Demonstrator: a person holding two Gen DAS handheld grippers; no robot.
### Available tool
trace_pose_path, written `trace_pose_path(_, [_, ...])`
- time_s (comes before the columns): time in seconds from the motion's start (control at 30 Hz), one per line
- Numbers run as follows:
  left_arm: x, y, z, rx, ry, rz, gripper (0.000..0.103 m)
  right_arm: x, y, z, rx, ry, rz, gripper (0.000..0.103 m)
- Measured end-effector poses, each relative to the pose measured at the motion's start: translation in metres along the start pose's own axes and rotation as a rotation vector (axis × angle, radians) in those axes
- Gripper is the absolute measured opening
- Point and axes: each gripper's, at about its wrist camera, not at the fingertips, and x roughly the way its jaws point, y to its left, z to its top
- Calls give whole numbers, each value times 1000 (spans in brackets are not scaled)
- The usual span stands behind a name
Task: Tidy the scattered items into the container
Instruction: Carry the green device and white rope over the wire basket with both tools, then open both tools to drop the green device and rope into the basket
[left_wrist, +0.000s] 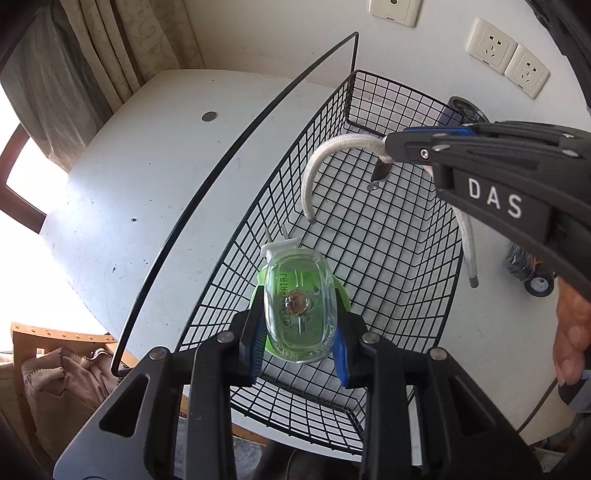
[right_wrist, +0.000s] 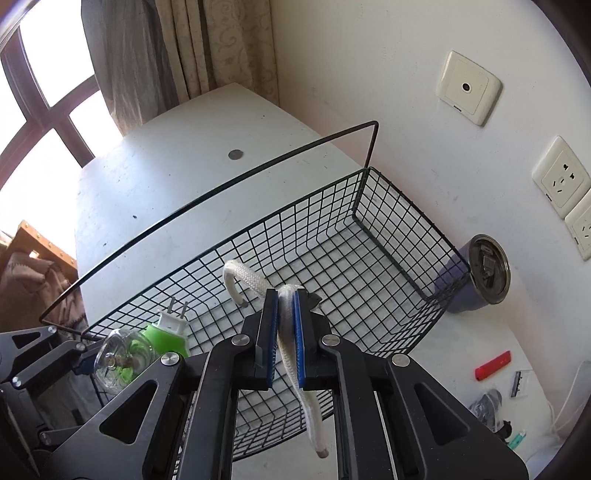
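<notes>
White table (left_wrist: 122, 177) meets wall sockets (left_wrist: 491, 46), curtain (left_wrist: 107, 48) behind.

My left gripper (left_wrist: 299, 332) is matte black plastic with blue ribbed pads and round silver pivot screws. My right gripper (right_wrist: 285, 332) matches, its side lettered "DAS" in white, with triangular cutouts in the arms.

black wire-grid basket (right_wrist: 388, 221), white braided cord (right_wrist: 288, 332), green-and-clear plug-in vaporizer (left_wrist: 297, 306), blue gripper pads (right_wrist: 298, 339), red lighter (right_wrist: 493, 365), white tabletop (left_wrist: 147, 177).
</notes>
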Motion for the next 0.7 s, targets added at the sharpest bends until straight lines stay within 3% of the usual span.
trace_pose_path(0.23, [15, -2, -4, 20, 30, 4, 26, 14, -4, -5, 16, 25, -6, 8])
trace_pose_path(0.3, [18, -2, -5, 20, 37, 2, 26, 16, -5, -6, 32, 41, -10, 14])
trace_pose_path(0.37, [19, -2, -6, 18, 44, 4, 26, 15, -9, -7, 61, 54, -13, 31])
trace_pose_path(0.47, [15, -2, -5, 21, 29, 13, 26, 5, -14, -8, 87, 36, -3, 40])
trace_pose_path(0.63, [3, -9, -3, 41, -20, 14, 42, -15, -20, -9, 100, 0, 1, 45])
trace_pose_path(0.7, [0, -13, -4, 52, -28, 6, 43, -23, -23, -9, 114, -12, 4, 46])
